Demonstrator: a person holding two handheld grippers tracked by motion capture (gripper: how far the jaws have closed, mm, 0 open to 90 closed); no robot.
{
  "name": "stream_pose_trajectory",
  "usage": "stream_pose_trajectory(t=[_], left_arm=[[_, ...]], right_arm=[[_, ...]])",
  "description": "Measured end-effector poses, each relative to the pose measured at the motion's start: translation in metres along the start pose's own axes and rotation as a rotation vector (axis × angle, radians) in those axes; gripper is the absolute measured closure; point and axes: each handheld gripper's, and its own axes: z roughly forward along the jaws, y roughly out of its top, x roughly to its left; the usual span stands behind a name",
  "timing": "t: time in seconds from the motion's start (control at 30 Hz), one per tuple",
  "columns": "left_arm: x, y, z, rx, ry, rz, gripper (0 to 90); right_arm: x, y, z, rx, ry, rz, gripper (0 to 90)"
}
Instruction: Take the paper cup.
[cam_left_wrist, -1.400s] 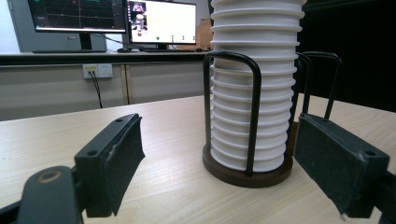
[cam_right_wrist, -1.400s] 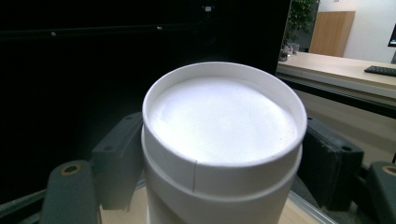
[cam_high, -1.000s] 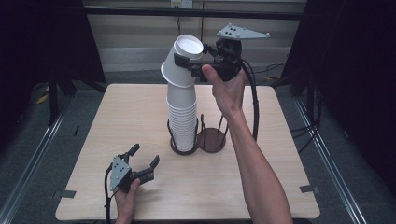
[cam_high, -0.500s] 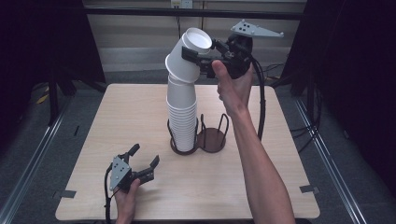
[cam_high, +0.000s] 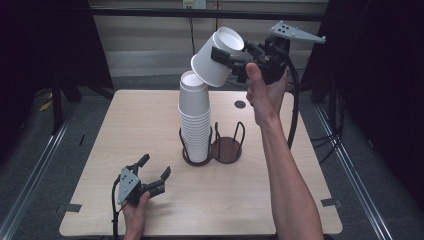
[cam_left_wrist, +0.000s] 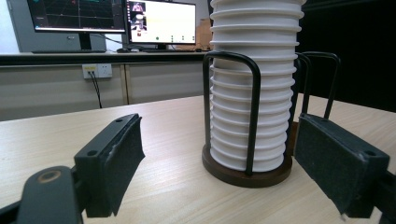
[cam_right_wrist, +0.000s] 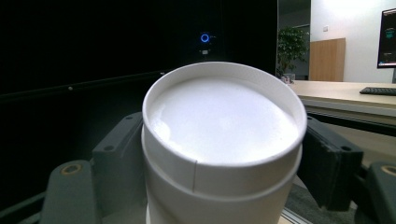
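A tall stack of white paper cups (cam_high: 195, 120) stands upside down in a black wire holder (cam_high: 227, 150) at the table's middle. My right gripper (cam_high: 231, 59) is shut on one white cup (cam_high: 214, 59), held tilted above and right of the stack's top, its wide mouth close to the top cup. In the right gripper view the cup (cam_right_wrist: 219, 140) sits between the pads (cam_right_wrist: 327, 163), base toward the camera. My left gripper (cam_high: 155, 166) rests open on the table's front left, with nothing in it. The left gripper view shows the stack (cam_left_wrist: 254, 93) beyond its open fingers (cam_left_wrist: 119, 158).
The holder's second ring, on the right, has no cups in it. A small dark round hole (cam_high: 240, 104) marks the table (cam_high: 125, 115) behind the holder. Monitors (cam_left_wrist: 159, 21) stand on a counter beyond the table. The person's right forearm (cam_high: 287, 175) crosses the table's right side.
My right gripper has risen and moved right with the cup, pulling it off the top of the stack and tilting it further. The left gripper has stayed still.
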Motion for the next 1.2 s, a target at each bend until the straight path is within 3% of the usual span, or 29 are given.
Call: stream_pose_trajectory(t=[0.63, 1.0, 1.2], left_arm=[[0.000, 0.000, 0.000, 0.000, 0.000, 0.001, 15.6], [0.000, 0.000, 0.000, 0.000, 0.001, 0.001, 15.6], [0.000, 0.000, 0.000, 0.000, 0.002, 0.000, 15.6]], right_arm=[[-0.011, -0.019, -0.036, 0.025, -0.058, 0.009, 23.6], [-0.011, -0.039, -0.040, 0.093, -0.085, -0.015, 23.6], [-0.010, -0.050, -0.045, 0.109, -0.085, -0.005, 23.7]])
